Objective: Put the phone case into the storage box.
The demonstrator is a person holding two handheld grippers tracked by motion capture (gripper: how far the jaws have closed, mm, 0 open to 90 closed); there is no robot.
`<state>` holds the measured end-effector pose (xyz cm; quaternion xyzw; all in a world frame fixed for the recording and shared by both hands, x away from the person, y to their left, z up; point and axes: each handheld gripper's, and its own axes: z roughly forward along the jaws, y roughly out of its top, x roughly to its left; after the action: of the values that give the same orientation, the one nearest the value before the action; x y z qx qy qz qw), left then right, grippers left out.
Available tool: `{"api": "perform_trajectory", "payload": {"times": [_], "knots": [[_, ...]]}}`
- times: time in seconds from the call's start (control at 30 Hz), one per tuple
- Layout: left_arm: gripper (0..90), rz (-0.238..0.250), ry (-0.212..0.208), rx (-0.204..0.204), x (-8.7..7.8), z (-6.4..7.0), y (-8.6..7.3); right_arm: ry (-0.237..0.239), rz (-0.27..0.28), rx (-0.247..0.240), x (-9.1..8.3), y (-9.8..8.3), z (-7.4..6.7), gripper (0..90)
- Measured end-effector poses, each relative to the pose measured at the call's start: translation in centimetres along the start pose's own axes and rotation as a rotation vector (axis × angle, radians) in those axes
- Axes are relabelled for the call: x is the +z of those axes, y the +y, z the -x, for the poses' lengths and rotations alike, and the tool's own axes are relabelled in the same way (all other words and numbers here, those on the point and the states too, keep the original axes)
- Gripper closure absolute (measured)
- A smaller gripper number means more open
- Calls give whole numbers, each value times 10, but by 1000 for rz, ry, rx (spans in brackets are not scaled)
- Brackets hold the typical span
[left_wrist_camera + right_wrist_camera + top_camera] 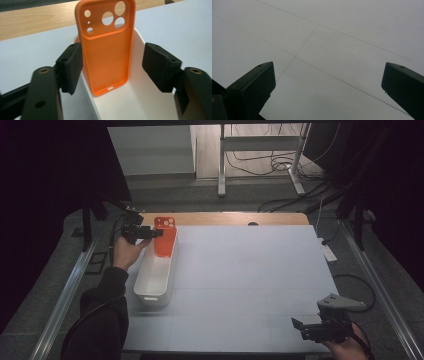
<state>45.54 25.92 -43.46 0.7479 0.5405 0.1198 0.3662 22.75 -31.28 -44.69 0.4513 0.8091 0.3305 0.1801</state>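
The orange silicone phone case stands upright at the far end of the white oblong plastic bin, leaning on its end wall, at the table's far left. The left tongs stand open either side of it, pads clear: it looks like the release step. Next, I judge, back away without tipping it. The right tongs hang open and empty, near right.
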Motion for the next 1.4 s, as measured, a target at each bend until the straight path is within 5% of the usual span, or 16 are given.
{"api": "perform_trajectory", "payload": {"times": [0.33,1.17,1.4], "knots": [[201,2,-9,54,-6,5,-7,0,-1,-2,0,0,0,0],[57,9,-79,67,-19,16,-21,2,-3,-5,1,0,-1,0],[16,-28,-73,106,-20,23,-27,2,-4,-6,1,0,-1,0]]}}
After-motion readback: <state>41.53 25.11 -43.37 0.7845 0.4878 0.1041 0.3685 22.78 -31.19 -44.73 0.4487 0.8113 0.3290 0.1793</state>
